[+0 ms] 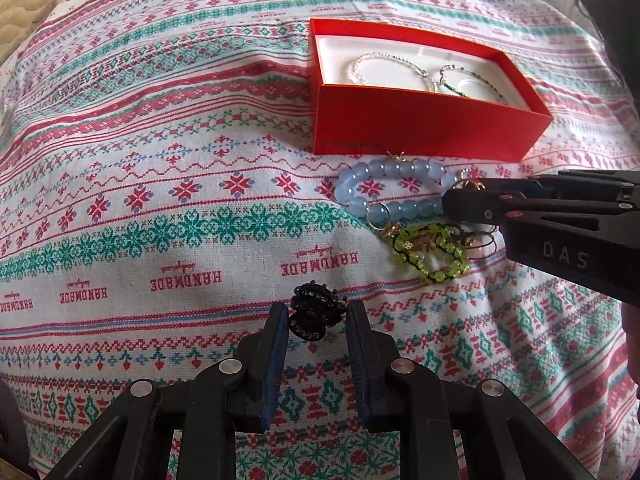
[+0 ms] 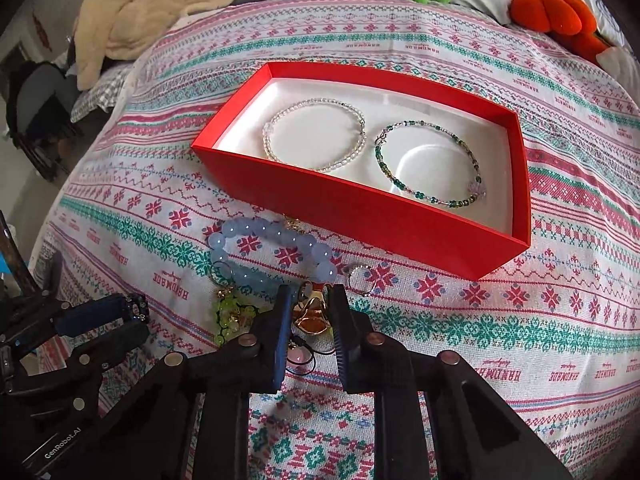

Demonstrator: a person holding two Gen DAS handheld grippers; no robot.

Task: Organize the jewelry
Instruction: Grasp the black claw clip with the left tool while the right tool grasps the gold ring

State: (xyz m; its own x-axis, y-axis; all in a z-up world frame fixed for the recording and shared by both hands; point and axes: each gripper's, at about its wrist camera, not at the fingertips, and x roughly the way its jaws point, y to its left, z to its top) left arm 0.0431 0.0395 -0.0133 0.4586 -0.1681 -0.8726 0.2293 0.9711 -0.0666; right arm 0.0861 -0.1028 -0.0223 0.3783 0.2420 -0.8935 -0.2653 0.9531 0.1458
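Right gripper (image 2: pixel 310 312) with both pads closed on a gold ring (image 2: pixel 312 316) in the loose pile just near of the red box (image 2: pixel 360 204); left gripper (image 1: pixel 316 316) clamps a small black beaded piece (image 1: pixel 314 312) above the patterned cloth (image 1: pixel 160 200). The blue bead bracelet (image 2: pixel 272 252) and green beaded piece (image 2: pixel 234 314) lie touching the pile, so a straight lift is advisable to avoid dragging the thin black cord (image 2: pixel 304 356) along. The box already holds a clear bracelet (image 2: pixel 316 136) and a green one (image 2: pixel 428 160); release low over bare white lining.
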